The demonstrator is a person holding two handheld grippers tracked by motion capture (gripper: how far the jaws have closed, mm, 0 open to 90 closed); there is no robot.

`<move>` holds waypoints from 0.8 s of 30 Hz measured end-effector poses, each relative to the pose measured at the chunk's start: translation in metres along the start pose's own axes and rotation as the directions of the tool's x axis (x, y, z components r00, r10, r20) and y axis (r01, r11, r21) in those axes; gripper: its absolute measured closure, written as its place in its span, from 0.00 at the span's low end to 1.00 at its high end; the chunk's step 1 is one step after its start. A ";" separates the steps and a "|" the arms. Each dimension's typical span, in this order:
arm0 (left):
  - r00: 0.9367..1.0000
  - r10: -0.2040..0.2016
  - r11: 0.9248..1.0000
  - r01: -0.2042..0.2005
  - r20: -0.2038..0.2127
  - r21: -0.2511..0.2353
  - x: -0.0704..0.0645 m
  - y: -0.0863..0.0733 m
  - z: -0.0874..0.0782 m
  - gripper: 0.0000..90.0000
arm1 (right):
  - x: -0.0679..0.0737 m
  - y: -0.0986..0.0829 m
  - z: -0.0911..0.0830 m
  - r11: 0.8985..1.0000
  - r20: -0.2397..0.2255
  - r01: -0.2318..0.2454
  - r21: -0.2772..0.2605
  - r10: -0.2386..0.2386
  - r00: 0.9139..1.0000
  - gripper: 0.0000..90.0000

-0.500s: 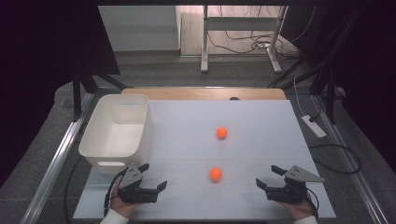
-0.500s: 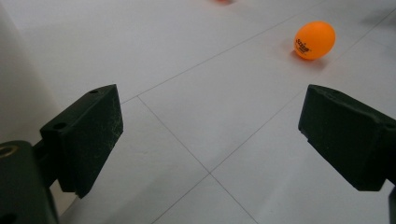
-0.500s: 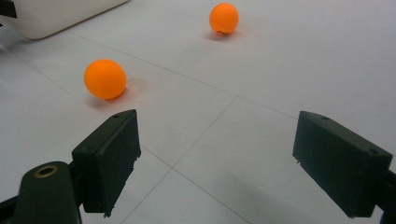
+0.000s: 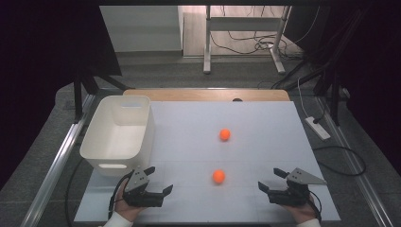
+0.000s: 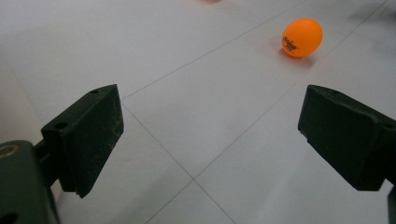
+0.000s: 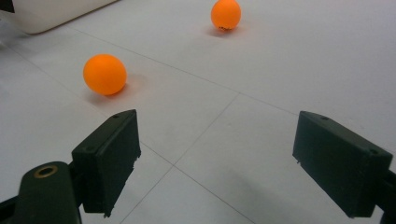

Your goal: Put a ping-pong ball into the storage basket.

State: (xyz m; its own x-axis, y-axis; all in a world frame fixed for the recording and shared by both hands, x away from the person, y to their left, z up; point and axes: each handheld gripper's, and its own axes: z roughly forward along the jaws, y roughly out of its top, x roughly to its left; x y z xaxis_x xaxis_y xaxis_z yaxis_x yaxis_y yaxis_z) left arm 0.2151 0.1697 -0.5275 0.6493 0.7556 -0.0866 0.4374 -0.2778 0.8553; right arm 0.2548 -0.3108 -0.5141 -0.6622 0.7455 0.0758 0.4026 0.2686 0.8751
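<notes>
Near orange ball [image 4: 218,176] lying loose on white table [image 4: 265,137], midway between both grippers, touching neither. Far ball [image 4: 225,134] sitting farther back, well apart. Left gripper [image 4: 158,181] and right gripper [image 4: 269,180] resting low, jaws spread, holding nothing, likely readying pickup. White bin [image 4: 118,135] waiting at left, probably as drop spot.

Two orange balls on the table [image 4: 265,208]: near ball [image 4: 218,176], far ball [image 4: 225,134]. One white bin [image 4: 101,144]. Two grippers, one per hand: left gripper [image 4: 160,180], right gripper [image 4: 268,179], two black jaws each, four in all, spread wide with nothing between. One white power strip [image 4: 318,127] on the floor at right. One wooden board [image 4: 189,95] along the table's far edge. One metal stand [image 4: 241,28] behind the table.
</notes>
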 end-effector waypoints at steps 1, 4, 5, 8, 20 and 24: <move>1.000 0.002 1.000 -0.002 -0.001 0.001 0.000 0.000 0.000 0.08 | 0.000 0.000 0.000 1.000 0.001 0.001 0.000 -0.001 1.000 0.16; 1.000 0.004 1.000 -0.004 0.003 0.003 0.000 0.000 0.001 0.08 | 0.000 0.000 0.000 1.000 0.002 0.001 0.000 -0.001 1.000 0.16; 1.000 0.004 1.000 -0.004 0.003 0.003 0.000 0.000 0.001 0.08 | 0.000 0.000 0.000 1.000 0.003 0.000 0.001 0.000 1.000 0.16; 1.000 0.006 1.000 -0.006 0.006 0.001 -0.001 0.001 0.001 0.08 | 0.000 0.000 0.000 1.000 0.006 0.000 0.001 0.000 1.000 0.16; 0.999 0.021 0.999 -0.022 0.026 0.032 -0.012 0.012 0.011 0.08 | -0.001 0.000 0.002 1.000 0.012 0.000 0.005 0.000 1.000 0.17; 0.998 0.045 0.998 -0.047 0.039 0.045 -0.019 0.018 0.017 0.08 | -0.002 0.000 0.002 1.000 0.011 0.001 0.003 -0.001 1.000 0.17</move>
State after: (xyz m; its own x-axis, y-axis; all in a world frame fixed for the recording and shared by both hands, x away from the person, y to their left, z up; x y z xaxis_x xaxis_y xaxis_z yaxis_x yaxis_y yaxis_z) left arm 0.2211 0.1406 -0.5192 0.6921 0.7186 -0.0681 0.4342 -0.3391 0.8346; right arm 0.2575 -0.3110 -0.5153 -0.6556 0.7519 0.0696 0.4036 0.2710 0.8739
